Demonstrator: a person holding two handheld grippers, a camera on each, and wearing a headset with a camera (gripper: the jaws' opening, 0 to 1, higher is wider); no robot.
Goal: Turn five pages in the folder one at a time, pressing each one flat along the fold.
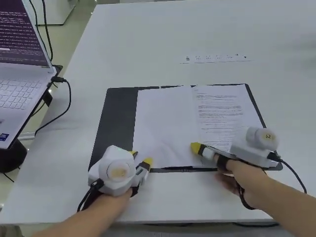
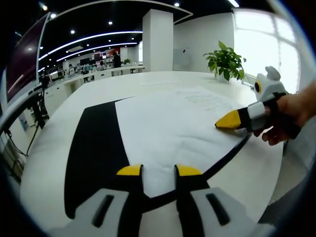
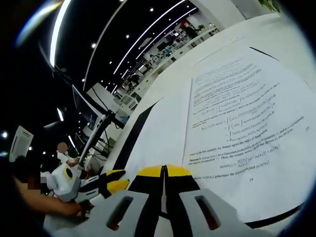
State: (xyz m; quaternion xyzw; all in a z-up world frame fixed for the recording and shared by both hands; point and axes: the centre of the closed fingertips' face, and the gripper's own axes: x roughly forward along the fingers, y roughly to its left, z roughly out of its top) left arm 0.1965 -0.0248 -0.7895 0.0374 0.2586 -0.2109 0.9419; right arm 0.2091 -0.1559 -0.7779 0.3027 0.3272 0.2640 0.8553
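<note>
A black folder (image 1: 118, 113) lies open on the white table, with a blank white page (image 1: 163, 123) turned over on its left and a printed page (image 1: 224, 116) on its right. My right gripper (image 1: 196, 147) is shut, its yellow tips resting on the paper near the fold at the folder's near edge; the printed page (image 3: 237, 113) fills its own view ahead of the closed tips (image 3: 163, 172). My left gripper (image 1: 147, 162) sits at the folder's near edge by the blank page (image 2: 163, 128), jaws (image 2: 158, 171) open with nothing between them. The right gripper (image 2: 232, 120) shows from the left one.
An open laptop (image 1: 17, 74) stands at the table's left edge with a black cable (image 1: 61, 106) trailing beside it. A strip of small marks (image 1: 216, 58) lies on the table beyond the folder. A potted plant (image 2: 225, 60) stands at the far end.
</note>
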